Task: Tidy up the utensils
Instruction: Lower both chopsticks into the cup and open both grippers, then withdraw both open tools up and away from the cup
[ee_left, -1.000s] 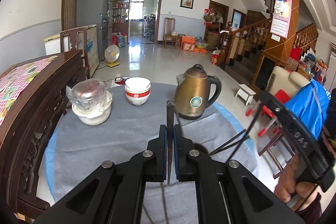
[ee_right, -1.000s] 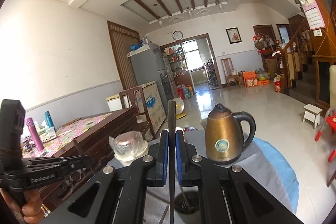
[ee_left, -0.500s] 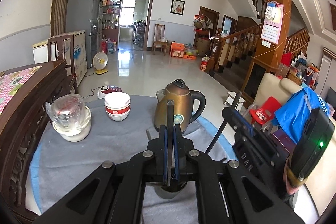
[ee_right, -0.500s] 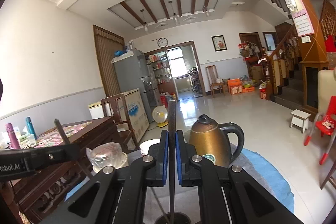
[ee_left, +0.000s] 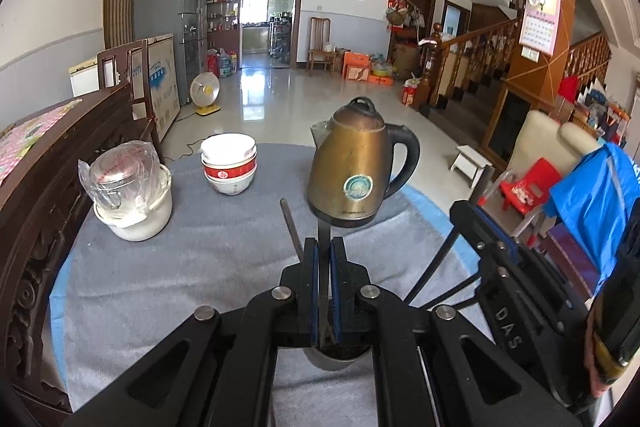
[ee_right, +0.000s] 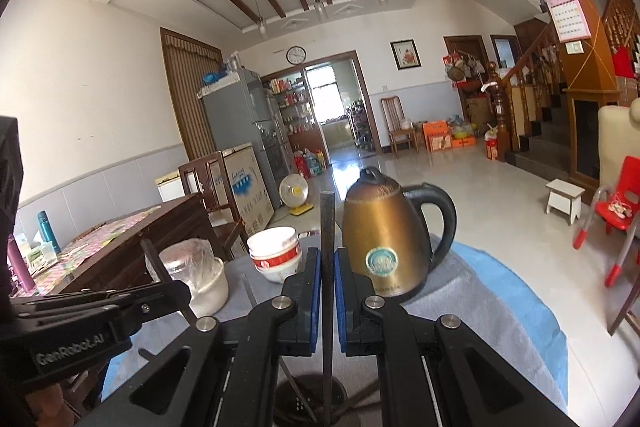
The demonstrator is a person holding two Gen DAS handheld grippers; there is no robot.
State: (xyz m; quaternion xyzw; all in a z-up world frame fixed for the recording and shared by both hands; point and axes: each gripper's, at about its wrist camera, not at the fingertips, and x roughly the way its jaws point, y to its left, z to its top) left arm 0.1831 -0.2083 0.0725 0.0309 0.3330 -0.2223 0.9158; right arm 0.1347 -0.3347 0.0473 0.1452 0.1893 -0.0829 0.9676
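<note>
Both grippers were clamped on thin dark chopsticks: left gripper and right gripper each held one upright, directly above the dark round holder below the fingers.

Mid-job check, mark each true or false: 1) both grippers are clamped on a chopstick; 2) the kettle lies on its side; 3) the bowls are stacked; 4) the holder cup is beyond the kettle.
1) True: the left gripper and the right gripper each pinch a dark chopstick.
2) False: the kettle stands upright.
3) True: the bowls sit stacked on the grey cloth.
4) False: the holder cup sits nearer than the kettle, just under the left gripper.
</note>
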